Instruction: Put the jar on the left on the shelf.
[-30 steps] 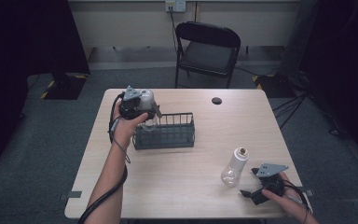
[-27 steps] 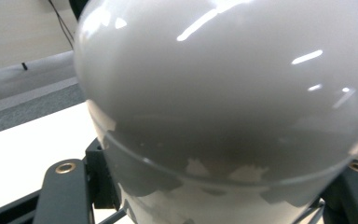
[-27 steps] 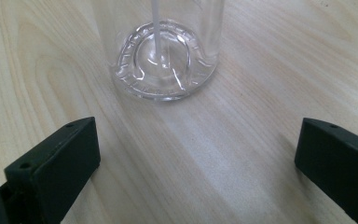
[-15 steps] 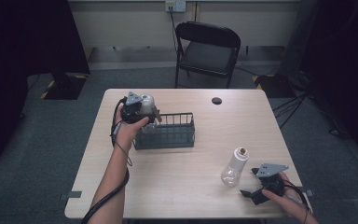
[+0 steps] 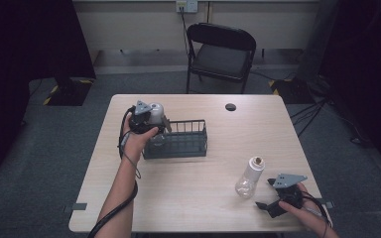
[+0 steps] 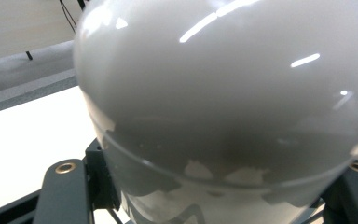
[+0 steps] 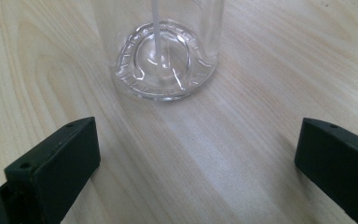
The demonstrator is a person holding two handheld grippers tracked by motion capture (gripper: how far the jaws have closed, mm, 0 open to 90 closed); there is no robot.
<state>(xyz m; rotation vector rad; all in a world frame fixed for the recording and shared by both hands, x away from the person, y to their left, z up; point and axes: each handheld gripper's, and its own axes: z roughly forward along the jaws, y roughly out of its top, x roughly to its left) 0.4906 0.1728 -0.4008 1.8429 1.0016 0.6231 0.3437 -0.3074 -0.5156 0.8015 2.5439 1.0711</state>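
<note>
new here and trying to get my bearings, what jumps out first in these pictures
The left tool holds a frosted, bulb-shaped bottle at the left end of a dark wire basket, in the table's left half. Nearer the right front corner, a clear bottle stands upright, with the right tool open just short of it, not touching.

A black folding chair [image 5: 222,52] stands on grey carpet [image 5: 54,148] behind the wooden table [image 5: 188,198], before a pale wall [image 5: 129,25].
</note>
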